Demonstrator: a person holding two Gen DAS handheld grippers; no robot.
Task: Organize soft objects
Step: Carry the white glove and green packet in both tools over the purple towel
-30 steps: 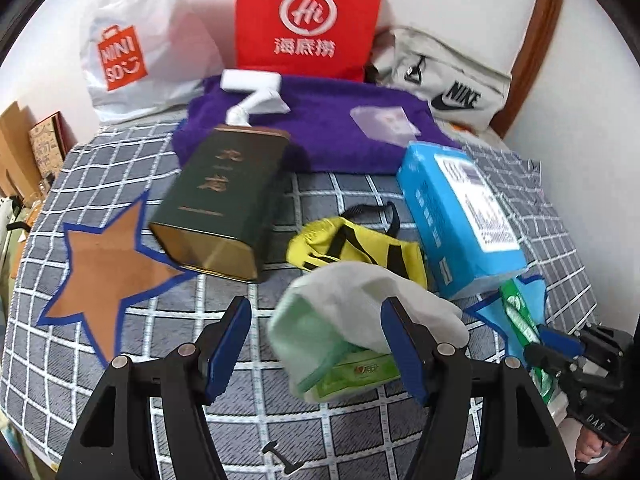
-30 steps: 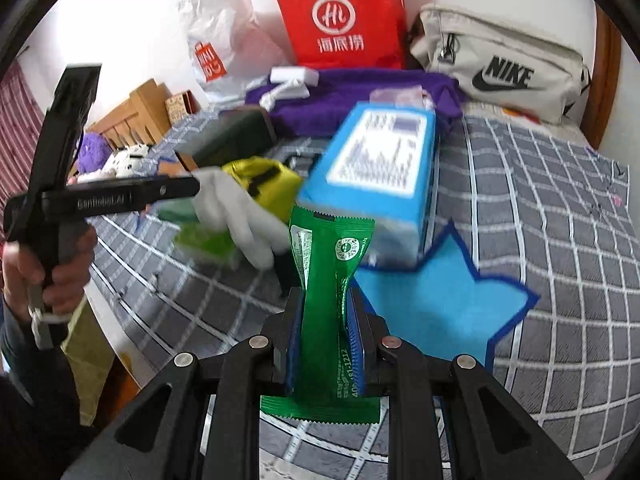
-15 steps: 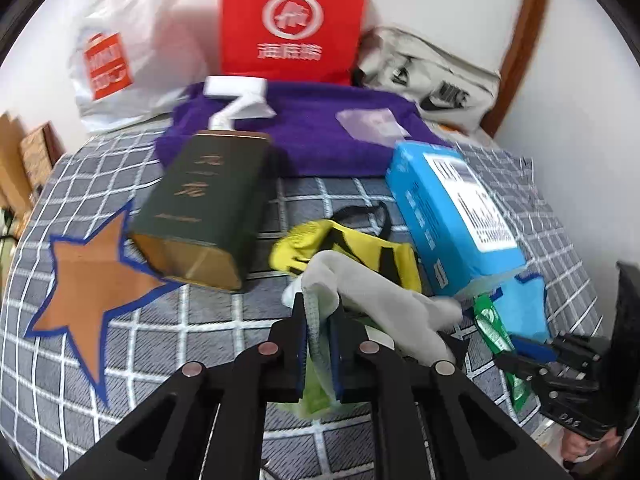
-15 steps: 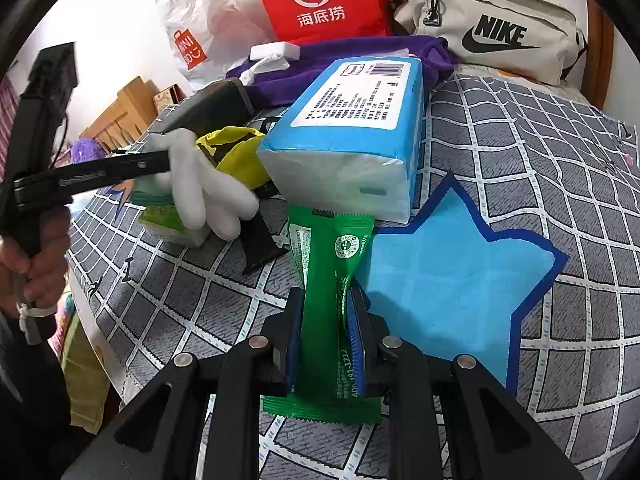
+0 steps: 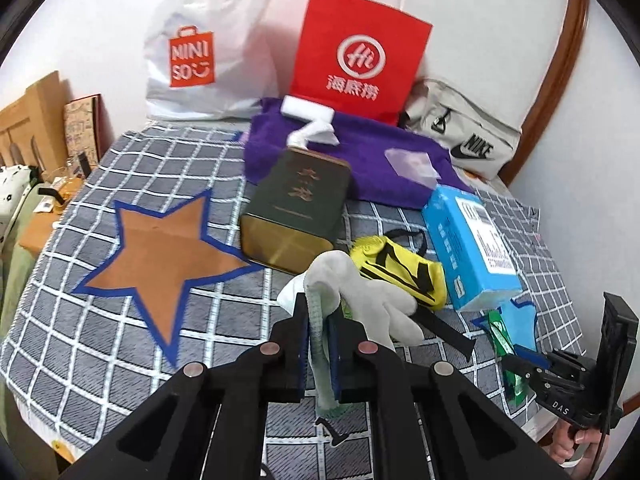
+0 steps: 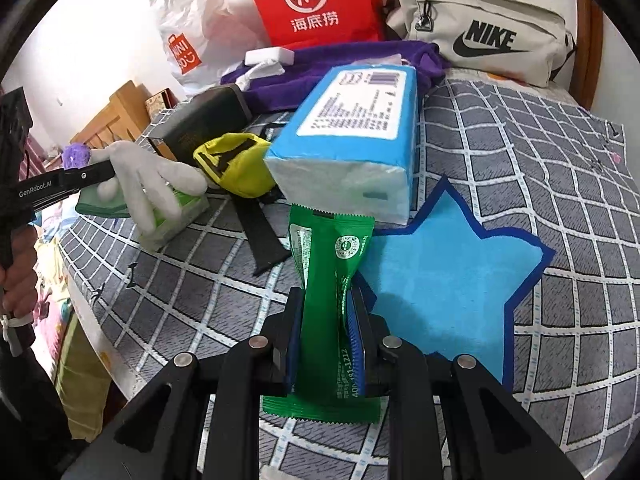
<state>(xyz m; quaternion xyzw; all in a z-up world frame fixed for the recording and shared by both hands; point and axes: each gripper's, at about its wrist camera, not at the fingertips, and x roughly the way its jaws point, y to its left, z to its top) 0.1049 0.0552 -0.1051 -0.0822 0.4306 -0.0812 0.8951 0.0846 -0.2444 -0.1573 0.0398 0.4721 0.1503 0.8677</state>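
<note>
My left gripper (image 5: pixel 318 308) is shut on a white glove (image 5: pixel 360 296), pinching its pale green cuff; the glove's fingers droop to the right. In the right wrist view the left gripper (image 6: pixel 100 172) holds the glove (image 6: pixel 148 176) over a green tissue pack (image 6: pixel 176 216). Whether the pack is lifted too, I cannot tell. My right gripper (image 6: pixel 326 304) is shut on a green snack packet (image 6: pixel 332 272), upright beside the blue star (image 6: pixel 452 280). An orange star (image 5: pixel 160 256) lies at the left of the checked bedspread (image 5: pixel 100 340).
A blue tissue pack (image 5: pixel 468 240), a yellow pouch (image 5: pixel 400 272) and a dark green tin (image 5: pixel 300 204) lie mid-bed. A purple towel (image 5: pixel 360 160), a red paper bag (image 5: pixel 360 56), a white Miniso bag (image 5: pixel 200 48) and a Nike bag (image 5: pixel 468 140) line the back.
The left gripper closed on the glove, then drew it up and to the left away from the yellow pouch. The right gripper kept its hold on the green packet and stayed put.
</note>
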